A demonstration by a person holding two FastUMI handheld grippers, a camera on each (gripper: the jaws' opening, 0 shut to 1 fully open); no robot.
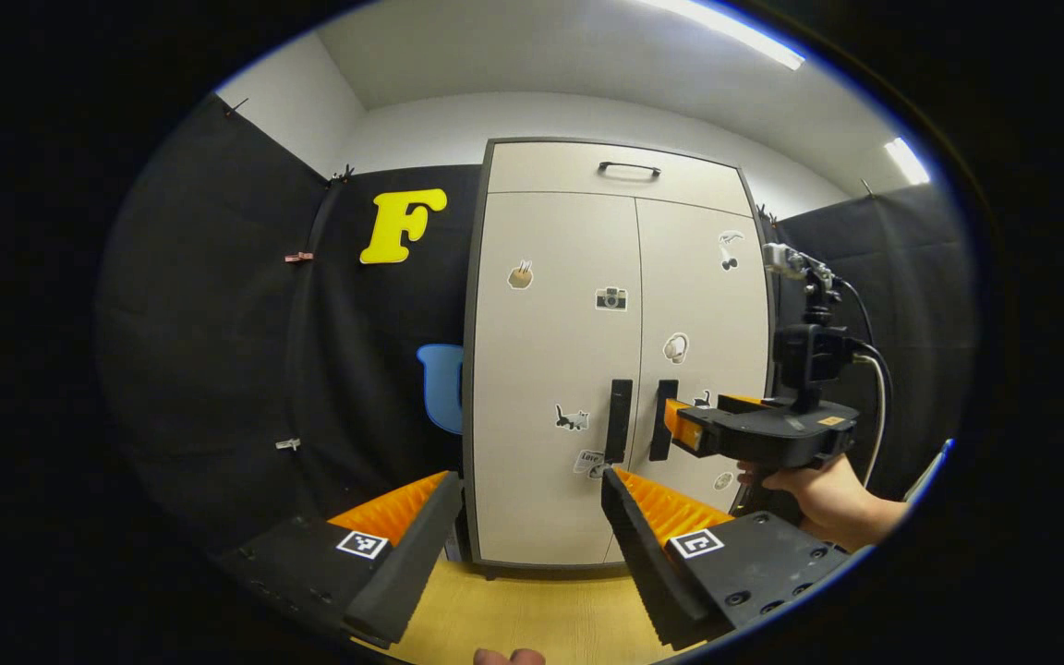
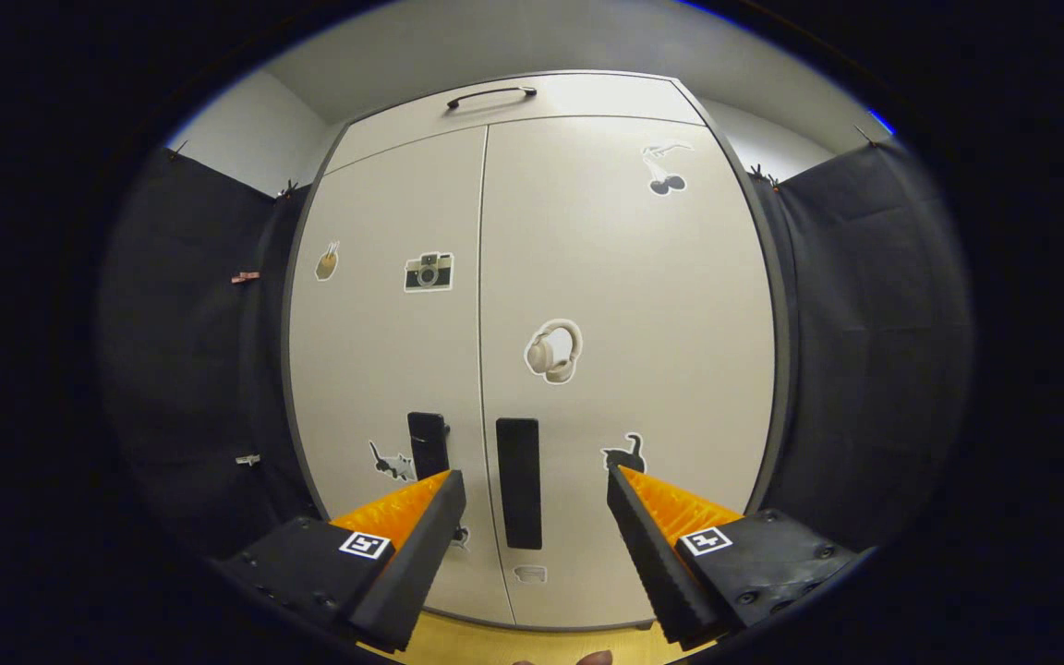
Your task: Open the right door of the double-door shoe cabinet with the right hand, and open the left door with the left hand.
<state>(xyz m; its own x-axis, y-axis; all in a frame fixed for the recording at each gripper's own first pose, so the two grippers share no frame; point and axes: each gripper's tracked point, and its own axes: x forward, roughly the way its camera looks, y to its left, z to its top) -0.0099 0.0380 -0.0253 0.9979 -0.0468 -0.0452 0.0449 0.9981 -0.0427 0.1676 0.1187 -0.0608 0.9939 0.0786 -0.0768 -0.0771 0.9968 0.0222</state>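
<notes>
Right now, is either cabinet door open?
No, in the right gripper view the left door and right door both sit flush, with only a thin seam between them.

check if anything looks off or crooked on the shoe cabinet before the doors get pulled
Nothing stands out. The beige double-door shoe cabinet stands square, both doors shut and flush, and the two black vertical handles hang straight beside the centre seam. The stickers are scattered decoration, not damage.
</notes>
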